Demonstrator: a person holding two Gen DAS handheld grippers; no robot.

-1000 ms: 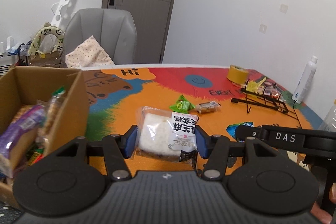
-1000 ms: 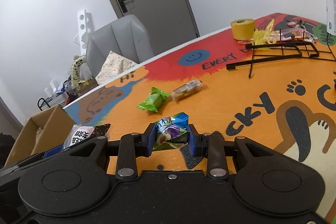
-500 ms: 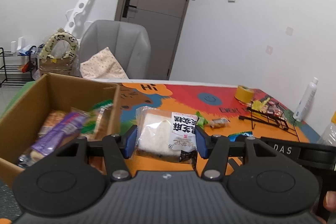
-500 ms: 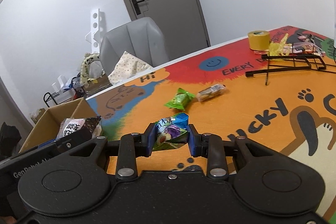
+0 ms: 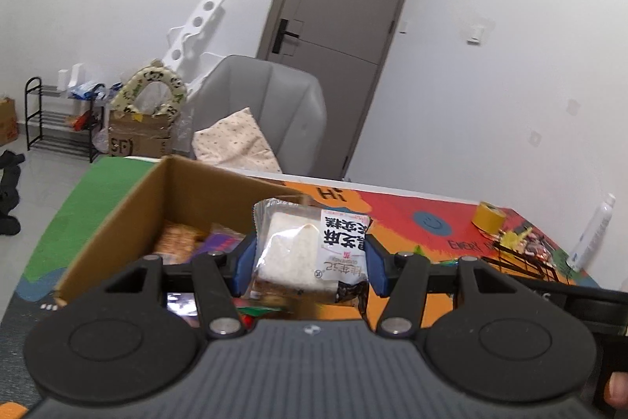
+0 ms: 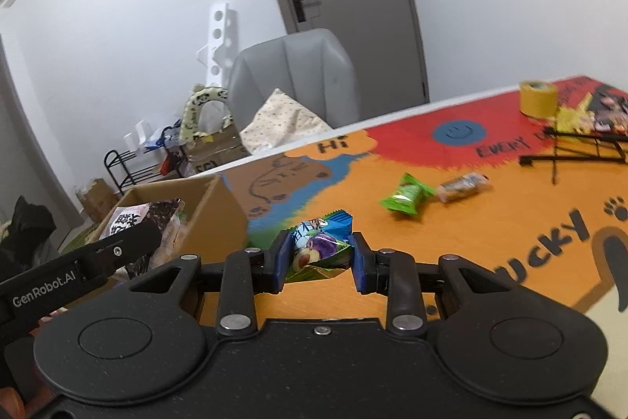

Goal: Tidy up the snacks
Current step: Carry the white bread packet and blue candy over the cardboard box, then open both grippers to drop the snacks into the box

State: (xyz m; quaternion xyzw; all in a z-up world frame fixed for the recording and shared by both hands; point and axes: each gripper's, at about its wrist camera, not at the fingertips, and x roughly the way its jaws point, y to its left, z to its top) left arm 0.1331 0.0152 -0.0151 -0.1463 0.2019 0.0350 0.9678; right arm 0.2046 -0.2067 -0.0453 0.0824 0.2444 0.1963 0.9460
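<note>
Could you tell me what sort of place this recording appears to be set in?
Probably a room in a home or small office: a closed grey door, a grey padded chair with a cushion, and a table under a cartoon-print mat holding snacks and a cardboard box.

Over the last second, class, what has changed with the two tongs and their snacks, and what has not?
The left tongs carried the white cake packet leftward from above the table mat to over the cardboard box. The right tongs followed toward the box with the blue-green candy packet. Both grips stayed shut; the green candy and wrapped bar stayed on the mat.
</note>
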